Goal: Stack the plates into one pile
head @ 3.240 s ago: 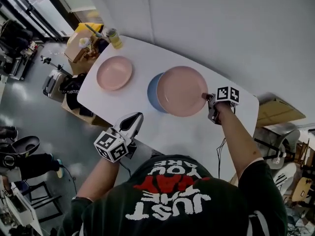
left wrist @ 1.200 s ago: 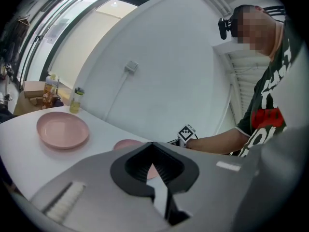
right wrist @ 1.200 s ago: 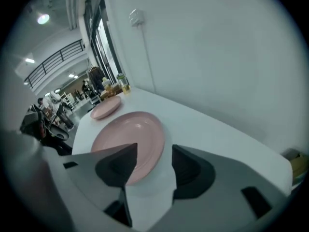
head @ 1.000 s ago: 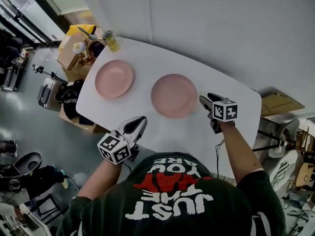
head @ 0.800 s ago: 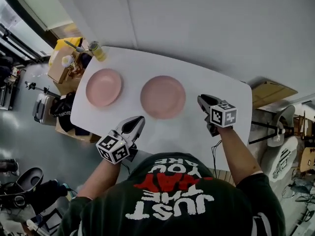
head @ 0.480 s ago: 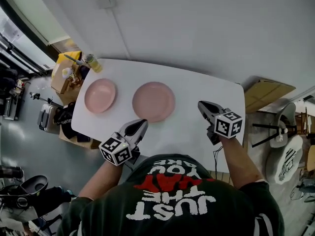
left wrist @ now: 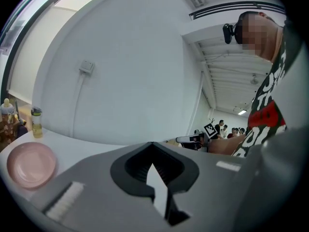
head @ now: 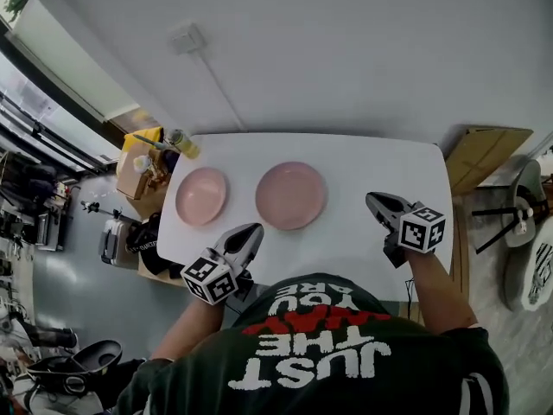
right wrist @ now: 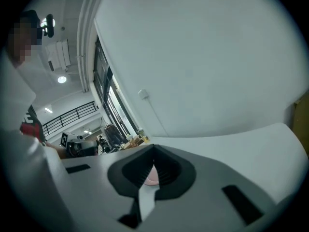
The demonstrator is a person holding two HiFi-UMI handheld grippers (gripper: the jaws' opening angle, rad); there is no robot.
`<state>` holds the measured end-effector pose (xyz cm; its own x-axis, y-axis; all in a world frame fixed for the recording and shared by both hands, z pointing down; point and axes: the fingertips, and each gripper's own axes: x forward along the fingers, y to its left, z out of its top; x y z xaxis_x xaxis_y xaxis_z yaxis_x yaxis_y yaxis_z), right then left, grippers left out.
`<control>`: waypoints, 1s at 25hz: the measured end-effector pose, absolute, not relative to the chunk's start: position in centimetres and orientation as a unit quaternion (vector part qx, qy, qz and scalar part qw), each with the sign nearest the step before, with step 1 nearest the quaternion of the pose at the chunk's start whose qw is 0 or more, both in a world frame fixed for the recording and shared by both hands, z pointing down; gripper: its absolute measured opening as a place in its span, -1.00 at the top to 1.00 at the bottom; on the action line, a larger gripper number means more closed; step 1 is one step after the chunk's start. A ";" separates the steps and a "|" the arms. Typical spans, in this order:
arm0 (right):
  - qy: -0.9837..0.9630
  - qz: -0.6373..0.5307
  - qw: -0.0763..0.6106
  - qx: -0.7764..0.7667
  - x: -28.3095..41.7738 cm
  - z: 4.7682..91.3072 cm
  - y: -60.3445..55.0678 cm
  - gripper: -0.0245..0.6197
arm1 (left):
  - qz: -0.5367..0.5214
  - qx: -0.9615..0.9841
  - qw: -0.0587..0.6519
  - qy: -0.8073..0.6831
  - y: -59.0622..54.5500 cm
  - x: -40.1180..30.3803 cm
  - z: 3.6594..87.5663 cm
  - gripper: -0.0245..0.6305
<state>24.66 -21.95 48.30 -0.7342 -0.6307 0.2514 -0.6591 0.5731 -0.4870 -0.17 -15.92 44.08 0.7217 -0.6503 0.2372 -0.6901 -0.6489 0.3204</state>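
Two pink plates lie on the white table: a smaller one to the left and a larger one in the middle. No blue plate shows under the larger one. My left gripper hovers at the table's near edge, below and between the plates, shut and empty. My right gripper hangs to the right of the larger plate, clear of it, shut with nothing in it. In the left gripper view the smaller plate sits low on the left beyond the shut jaws. A pink sliver shows past the right gripper's shut jaws.
A yellow bottle stands at the table's far left corner, beside a box of clutter on the floor. Cardboard leans at the right end. A grey wall runs behind the table.
The right gripper set the large pink plate over the blue one, let go, drew back to the right and shut. The head view has lifted toward the wall.
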 end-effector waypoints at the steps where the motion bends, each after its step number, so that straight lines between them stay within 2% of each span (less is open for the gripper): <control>1: -0.884 0.282 0.024 0.371 23.7 48.4 -22.2 0.90 | 0.048 0.910 0.198 -0.362 -16.4 -1.2 44.4 0.93; 6: -0.862 0.268 0.030 0.429 16.7 49.6 -23.6 0.90 | 0.043 0.928 0.203 -0.309 -19.9 -8.7 47.6 0.93; 11: -0.803 0.309 0.054 0.506 10.7 53.2 -23.6 0.90 | 0.074 0.942 0.213 -0.248 -22.8 -15.3 49.7 0.93; 16: -0.756 0.365 0.099 0.535 11.2 56.8 -23.2 0.90 | 0.049 0.947 0.223 -0.225 -24.3 -15.5 50.0 0.93; 21: -0.686 0.451 0.164 0.547 14.9 63.3 -24.3 0.87 | 0.038 0.939 0.243 -0.238 -23.7 -14.0 50.5 0.93; 22: -0.677 0.462 0.176 0.545 15.3 64.5 -25.0 0.80 | 0.042 0.939 0.243 -0.240 -23.6 -13.8 50.7 0.93; 23: -0.671 0.474 0.184 0.540 15.5 65.7 -25.7 0.64 | 0.048 0.938 0.243 -0.244 -23.5 -13.7 51.1 0.93; 25: -0.657 0.505 0.187 0.528 15.5 67.8 -26.9 0.56 | 0.055 0.934 0.246 -0.255 -23.6 -13.6 51.8 0.93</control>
<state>15.53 -26.89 67.77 -0.3731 -0.5044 0.7787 -0.8826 -0.0659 -0.4655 -13.64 -23.64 51.75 0.8642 -0.4486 0.2278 -0.5026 -0.7494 0.4311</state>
